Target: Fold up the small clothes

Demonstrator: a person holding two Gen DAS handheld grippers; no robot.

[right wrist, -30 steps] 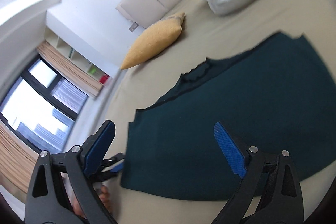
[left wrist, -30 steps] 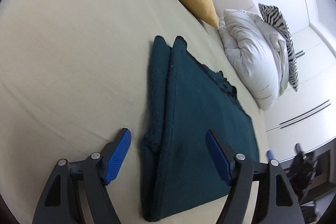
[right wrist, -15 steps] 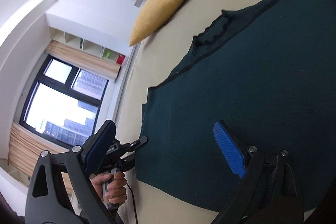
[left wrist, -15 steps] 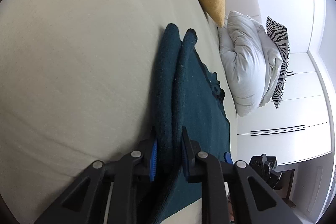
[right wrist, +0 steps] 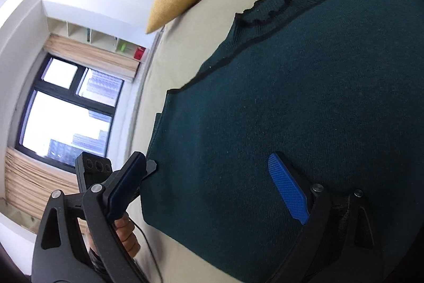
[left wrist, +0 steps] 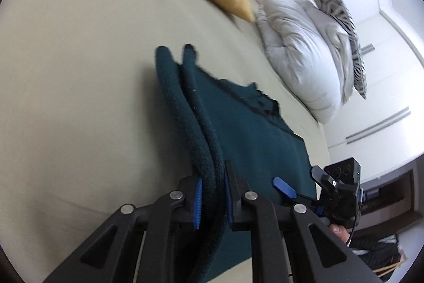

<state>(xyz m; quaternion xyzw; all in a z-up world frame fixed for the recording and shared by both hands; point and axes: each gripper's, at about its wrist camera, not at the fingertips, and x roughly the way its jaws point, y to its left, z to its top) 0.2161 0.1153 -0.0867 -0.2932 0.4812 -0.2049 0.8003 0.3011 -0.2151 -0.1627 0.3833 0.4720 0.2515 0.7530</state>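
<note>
The left tongs, just closing, pinch the dark green sweater's folded edge; the right tongs gape over it. No writing is legible.

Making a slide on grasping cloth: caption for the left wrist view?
Left tool shut on the folded edge of a dark green sweater on a beige bed.

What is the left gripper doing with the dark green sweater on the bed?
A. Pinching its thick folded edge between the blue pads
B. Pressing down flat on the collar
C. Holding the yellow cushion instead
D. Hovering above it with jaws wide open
A: in the left wrist view the left gripper has its jaws closed on the folded edge of the dark green sweater, having just closed on it.
</note>
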